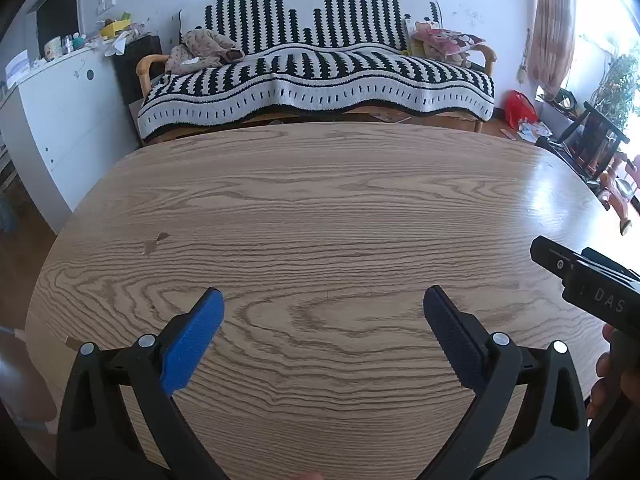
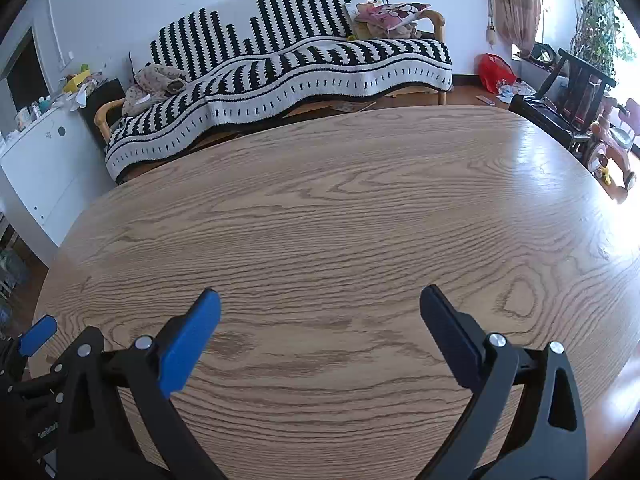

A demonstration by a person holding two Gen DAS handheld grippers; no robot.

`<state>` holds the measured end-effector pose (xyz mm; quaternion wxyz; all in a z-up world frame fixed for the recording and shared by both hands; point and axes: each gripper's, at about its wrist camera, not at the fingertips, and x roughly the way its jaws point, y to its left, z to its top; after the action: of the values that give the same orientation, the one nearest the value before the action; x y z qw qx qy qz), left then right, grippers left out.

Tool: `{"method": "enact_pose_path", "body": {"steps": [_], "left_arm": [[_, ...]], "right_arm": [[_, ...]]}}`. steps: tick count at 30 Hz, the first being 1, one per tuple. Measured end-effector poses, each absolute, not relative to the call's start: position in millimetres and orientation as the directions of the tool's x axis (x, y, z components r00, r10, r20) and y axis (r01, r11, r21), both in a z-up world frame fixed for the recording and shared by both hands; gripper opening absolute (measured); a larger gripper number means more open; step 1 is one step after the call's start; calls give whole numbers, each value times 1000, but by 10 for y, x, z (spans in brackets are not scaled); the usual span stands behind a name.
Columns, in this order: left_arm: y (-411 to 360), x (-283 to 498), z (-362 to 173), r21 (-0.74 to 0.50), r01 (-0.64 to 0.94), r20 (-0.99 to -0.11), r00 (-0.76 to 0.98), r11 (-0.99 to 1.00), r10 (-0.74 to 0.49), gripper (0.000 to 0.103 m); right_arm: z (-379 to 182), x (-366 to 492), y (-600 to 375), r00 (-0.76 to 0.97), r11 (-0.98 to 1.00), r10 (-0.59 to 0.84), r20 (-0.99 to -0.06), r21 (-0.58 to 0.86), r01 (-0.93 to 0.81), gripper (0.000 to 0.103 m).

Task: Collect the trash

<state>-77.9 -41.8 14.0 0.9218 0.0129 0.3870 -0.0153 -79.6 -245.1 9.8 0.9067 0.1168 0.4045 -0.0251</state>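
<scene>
left wrist view: the left tongs (image 1: 323, 300) hover spread wide over the tabletop (image 1: 320, 200), pinching nothing, looks like a ready pose to me. no trash on the wood, just a small dark mark (image 1: 156, 242). a striped sofa (image 1: 316, 76) sits behind, plus a messy white cabinet (image 1: 68, 100).

right wrist view: the right tongs (image 2: 320, 300) are spread and empty too, beside the left ones. the only trash-like stuff i can spot is a red bag (image 2: 494, 70) and scraps on the floor by the wall, well apart from both.
</scene>
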Motion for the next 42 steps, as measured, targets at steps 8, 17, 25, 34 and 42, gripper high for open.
{"method": "enact_pose_path", "body": {"steps": [8, 17, 25, 34, 42], "left_arm": [[-411, -770, 143, -2, 39, -717, 696, 999, -28, 97], [-408, -769, 144, -8, 35, -713, 701, 999, -30, 97], [-391, -752, 129, -20, 24, -720, 694, 1000, -31, 97], [-252, -635, 22, -115, -12, -752, 654, 993, -79, 97], [-270, -499, -1, -126, 0, -764, 638, 992, -97, 97]], "right_arm": [[87, -792, -2431, 669, 972, 49, -741, 189, 138, 96], [90, -802, -2398, 673, 978, 43, -739, 167, 121, 96], [89, -809, -2388, 670, 979, 45, -741, 165, 117, 96], [69, -812, -2391, 663, 979, 50, -747, 167, 115, 96], [56, -860, -2377, 656, 984, 47, -753, 146, 97, 96]]}}
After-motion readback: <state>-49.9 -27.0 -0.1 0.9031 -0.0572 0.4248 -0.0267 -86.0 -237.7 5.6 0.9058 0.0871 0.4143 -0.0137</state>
